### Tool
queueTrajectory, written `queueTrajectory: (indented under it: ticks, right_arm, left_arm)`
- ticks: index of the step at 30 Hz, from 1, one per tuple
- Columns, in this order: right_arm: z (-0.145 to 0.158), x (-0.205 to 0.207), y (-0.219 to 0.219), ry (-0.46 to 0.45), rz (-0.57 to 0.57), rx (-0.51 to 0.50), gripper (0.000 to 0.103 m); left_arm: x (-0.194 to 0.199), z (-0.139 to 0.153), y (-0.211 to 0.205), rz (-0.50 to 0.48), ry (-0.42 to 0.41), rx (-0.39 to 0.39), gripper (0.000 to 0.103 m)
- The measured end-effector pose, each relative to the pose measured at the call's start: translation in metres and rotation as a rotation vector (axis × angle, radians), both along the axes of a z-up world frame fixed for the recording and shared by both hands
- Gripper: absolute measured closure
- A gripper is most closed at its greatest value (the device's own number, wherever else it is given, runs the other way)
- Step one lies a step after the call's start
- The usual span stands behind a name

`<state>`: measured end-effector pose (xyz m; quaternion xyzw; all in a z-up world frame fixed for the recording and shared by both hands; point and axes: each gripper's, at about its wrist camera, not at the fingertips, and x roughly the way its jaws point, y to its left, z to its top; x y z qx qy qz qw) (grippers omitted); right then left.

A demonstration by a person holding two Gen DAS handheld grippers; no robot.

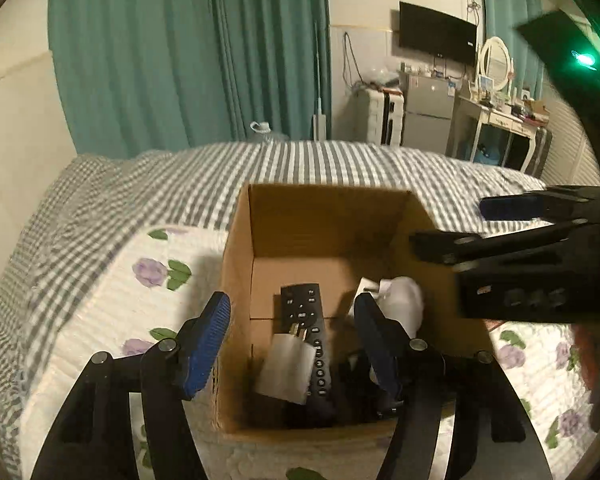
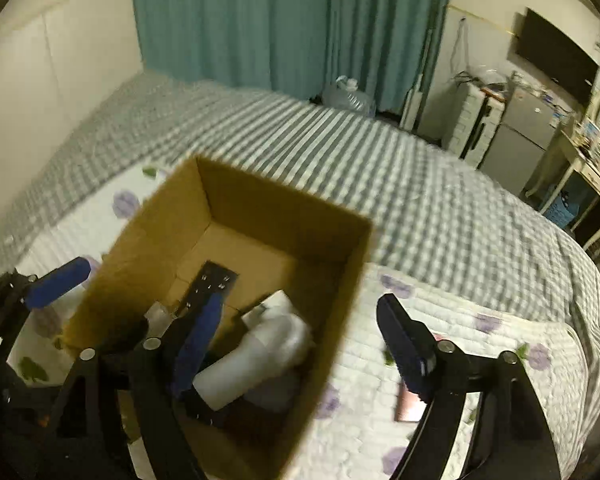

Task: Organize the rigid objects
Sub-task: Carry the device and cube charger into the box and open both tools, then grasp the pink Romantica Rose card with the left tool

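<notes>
An open cardboard box (image 1: 236,264) stands on the bed; it also shows in the right wrist view (image 2: 140,240). Inside lie a black remote control (image 1: 306,320), a white charger plug (image 1: 285,366) on top of it, and a white rounded object (image 1: 404,300). My left gripper (image 1: 290,344) is open and empty, straddling the box's left wall. My right gripper (image 2: 304,344) is open and empty, straddling the box's right wall; it shows from the side in the left wrist view (image 1: 460,232). A small pink flat object (image 2: 410,406) lies on the quilt under the right gripper's right finger.
The box sits on a white floral quilt (image 1: 112,292) over a grey checked bedspread (image 2: 380,152). Teal curtains, a water jug (image 2: 346,94), a small fridge (image 1: 428,114) and a white dressing table (image 1: 500,120) stand beyond the bed.
</notes>
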<state>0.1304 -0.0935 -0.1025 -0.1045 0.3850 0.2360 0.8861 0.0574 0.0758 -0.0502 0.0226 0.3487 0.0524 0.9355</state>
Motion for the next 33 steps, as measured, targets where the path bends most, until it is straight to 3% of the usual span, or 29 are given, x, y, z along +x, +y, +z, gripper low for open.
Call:
queueTrajectory:
  ticks: [3, 8, 11, 14, 24, 33]
  right_arm:
    - [0.024, -0.016, -0.037, -0.06, -0.04, 0.005, 0.014]
    - [0.05, -0.041, -0.102, -0.141, -0.122, -0.007, 0.008]
    - [0.055, -0.053, -0.143, -0.178, -0.174, 0.009, 0.001]
    - [0.05, -0.058, -0.18, -0.189, -0.225, 0.018, 0.0]
    - [-0.016, -0.034, -0.262, -0.146, -0.296, 0.006, 0.0]
    - [-0.104, 0.017, -0.278, -0.045, -0.304, -0.039, 0.0]
  left_arm:
    - [-0.01, 0.019, -0.016, 0.002, -0.03, 0.043, 0.035]
    - [-0.019, 0.049, -0.051, -0.003, -0.085, 0.045, 0.028]
    - [-0.019, 0.058, -0.081, -0.015, -0.112, 0.057, 0.026]
    - [-0.011, 0.053, -0.111, -0.035, -0.089, 0.043, 0.026]
    - [0.037, -0.025, -0.195, -0.067, 0.08, 0.013, 0.026]
    - [0.096, -0.112, -0.227, -0.052, 0.222, 0.029, 0.026]
